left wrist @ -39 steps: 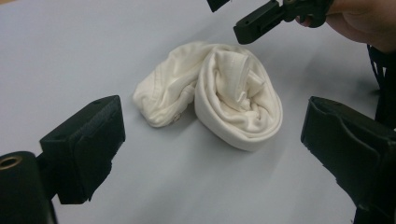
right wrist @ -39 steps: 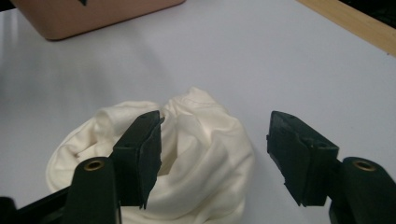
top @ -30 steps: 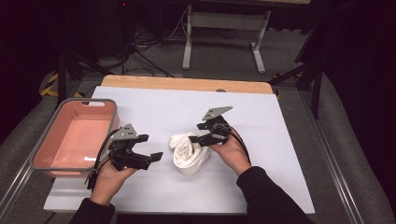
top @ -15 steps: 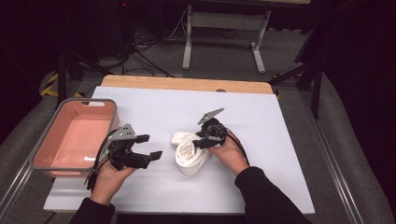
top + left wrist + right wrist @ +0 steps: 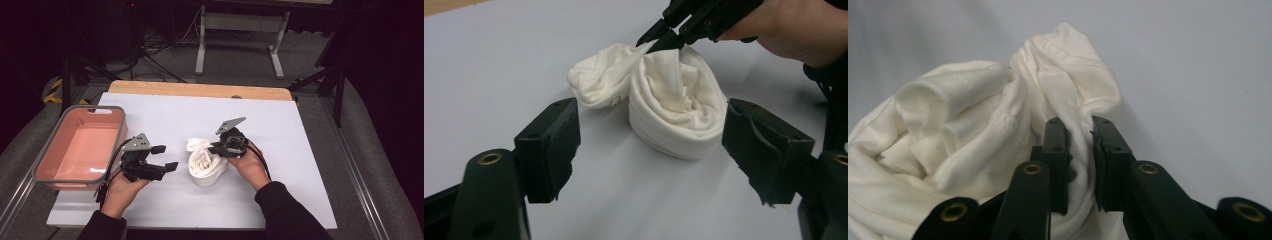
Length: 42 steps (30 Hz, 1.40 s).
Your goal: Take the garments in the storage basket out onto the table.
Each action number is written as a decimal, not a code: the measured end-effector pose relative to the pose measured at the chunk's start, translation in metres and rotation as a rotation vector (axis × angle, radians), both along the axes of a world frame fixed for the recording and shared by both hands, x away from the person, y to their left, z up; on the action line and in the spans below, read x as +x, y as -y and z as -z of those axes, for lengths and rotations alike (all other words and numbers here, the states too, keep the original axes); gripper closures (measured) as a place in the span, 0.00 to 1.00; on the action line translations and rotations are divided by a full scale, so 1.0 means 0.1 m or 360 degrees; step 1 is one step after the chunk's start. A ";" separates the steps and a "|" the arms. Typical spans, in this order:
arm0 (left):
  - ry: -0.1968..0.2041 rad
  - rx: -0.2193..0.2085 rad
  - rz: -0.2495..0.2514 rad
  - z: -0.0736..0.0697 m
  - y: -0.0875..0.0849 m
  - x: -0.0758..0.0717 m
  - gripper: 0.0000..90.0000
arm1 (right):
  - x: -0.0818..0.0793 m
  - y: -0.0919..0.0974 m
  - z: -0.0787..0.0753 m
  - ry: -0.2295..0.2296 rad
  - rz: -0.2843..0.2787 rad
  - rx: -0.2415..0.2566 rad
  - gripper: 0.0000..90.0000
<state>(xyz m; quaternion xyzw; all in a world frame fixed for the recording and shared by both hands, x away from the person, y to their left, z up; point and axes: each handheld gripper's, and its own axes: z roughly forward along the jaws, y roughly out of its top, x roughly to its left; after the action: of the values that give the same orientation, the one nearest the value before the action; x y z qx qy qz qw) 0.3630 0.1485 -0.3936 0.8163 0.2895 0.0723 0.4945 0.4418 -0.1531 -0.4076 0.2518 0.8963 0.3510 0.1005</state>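
A rolled white cloth (image 5: 206, 164) lies on the white table cover (image 5: 280, 150). My right gripper (image 5: 213, 148) comes in from the right, and its jaws have just been closing on a raised fold at the cloth's top edge. In the right gripper view the two pads (image 5: 1108, 150) pinch that fold of cloth (image 5: 963, 140). My left gripper (image 5: 167, 157) rests on the table to the left of the cloth, a short way off. Its jaws have just been closing a little and stand wide apart with nothing between them. In the left gripper view the cloth (image 5: 674, 110) lies beyond the left gripper (image 5: 651, 112), with the right gripper (image 5: 664, 37) at its top.
A pink bin with a grey rim (image 5: 70, 177) stands at the table's left edge, beside my left hand. A wooden table edge (image 5: 200, 90) runs along the back. White cover stretches to the right and front of the cloth.
The right gripper's jaws have narrowed onto the cloth's top fold, and the bundle has drawn together slightly. The left hand has stayed where it was.
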 end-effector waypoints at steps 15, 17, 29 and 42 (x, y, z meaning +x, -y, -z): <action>-0.0018 -0.0014 0.0021 0.05 0.13 0.07 0.28 | -0.26 0.47 -0.24 0.0152 0.0137 0.0133 0.87; -0.0022 -0.0009 0.0032 0.06 0.16 0.08 0.28 | -0.30 0.54 -0.24 0.0161 0.0164 0.0139 0.87; -0.0042 0.0026 0.0075 0.09 0.36 0.11 0.29 | -0.40 0.88 -0.07 0.0122 0.0389 0.0088 0.81; -0.0029 -0.0007 0.0131 0.05 0.63 0.22 0.27 | -0.60 1.13 -0.20 0.0258 0.0442 0.0235 0.33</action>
<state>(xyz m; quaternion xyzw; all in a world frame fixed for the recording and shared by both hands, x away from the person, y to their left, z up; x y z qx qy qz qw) 0.3846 0.0854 -0.3983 0.8271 0.2602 0.0439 0.4962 0.3814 -0.2663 -0.3877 0.3507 0.8136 0.4178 0.2011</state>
